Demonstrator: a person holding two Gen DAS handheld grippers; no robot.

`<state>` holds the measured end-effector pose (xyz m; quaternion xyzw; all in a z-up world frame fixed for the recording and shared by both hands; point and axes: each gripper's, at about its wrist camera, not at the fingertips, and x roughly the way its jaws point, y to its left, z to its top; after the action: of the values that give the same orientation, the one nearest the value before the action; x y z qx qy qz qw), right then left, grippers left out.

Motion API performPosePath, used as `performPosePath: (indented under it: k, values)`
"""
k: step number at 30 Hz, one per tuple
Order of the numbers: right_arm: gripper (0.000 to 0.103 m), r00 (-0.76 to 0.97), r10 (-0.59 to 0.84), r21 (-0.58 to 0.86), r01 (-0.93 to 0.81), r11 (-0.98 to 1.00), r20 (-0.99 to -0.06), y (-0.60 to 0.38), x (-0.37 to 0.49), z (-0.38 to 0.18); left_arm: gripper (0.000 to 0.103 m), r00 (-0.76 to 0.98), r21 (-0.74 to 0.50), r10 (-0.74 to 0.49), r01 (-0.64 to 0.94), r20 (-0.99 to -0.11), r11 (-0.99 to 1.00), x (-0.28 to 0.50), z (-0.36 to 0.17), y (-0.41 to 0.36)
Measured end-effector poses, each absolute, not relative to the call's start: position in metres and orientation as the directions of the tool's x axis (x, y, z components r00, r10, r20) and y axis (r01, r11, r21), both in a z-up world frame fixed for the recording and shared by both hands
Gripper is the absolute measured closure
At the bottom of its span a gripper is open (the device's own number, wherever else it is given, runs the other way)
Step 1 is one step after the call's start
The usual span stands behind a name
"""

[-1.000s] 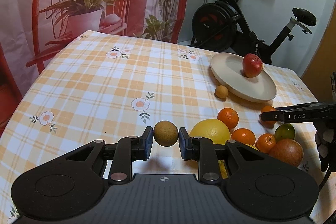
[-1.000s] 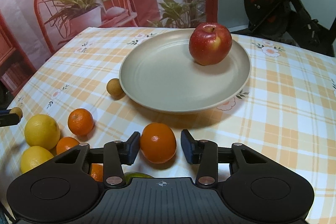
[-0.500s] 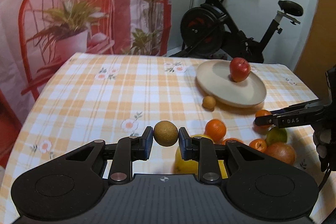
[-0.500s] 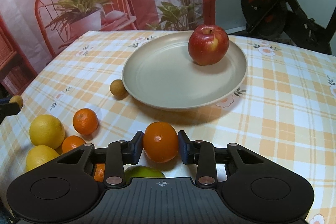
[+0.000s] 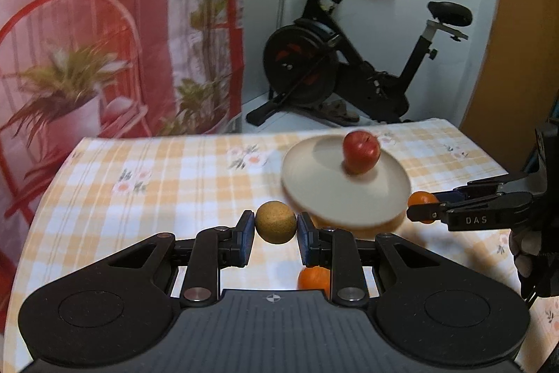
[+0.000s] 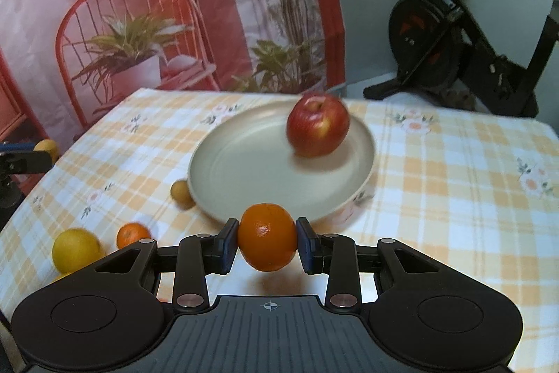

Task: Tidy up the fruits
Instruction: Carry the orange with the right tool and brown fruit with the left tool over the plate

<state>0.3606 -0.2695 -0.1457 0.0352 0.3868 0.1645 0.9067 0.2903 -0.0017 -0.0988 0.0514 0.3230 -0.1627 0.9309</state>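
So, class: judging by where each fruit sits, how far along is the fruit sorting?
Early. Only the red apple sits on the plate. The left gripper holds a small brown fruit, the right gripper an orange. A lemon and mandarin wait.

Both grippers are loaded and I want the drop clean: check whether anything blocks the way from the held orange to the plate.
Nothing visible does. The right gripper holds the orange just short of the plate rim, with only bare tablecloth between. The red apple sits toward the plate's far right; the near half is free.
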Motion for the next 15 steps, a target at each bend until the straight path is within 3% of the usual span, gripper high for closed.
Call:
performPosePath:
  k: [7,15]
  values:
    - [0.071,0.675,0.305,0.159,-0.271,0.949,-0.671,-0.280,0.385,-0.136,0.075,0.734,0.022,-0.314,0.408,-0.602,0.913,0.321,-0.091,-0.031]
    - [0.071,0.669,0.284,0.105,-0.294,0.950,-0.687,-0.280,0.416,-0.147,0.075,0.675,-0.003,-0.343,0.451,-0.653,0.892,0.378,-0.118,-0.063]
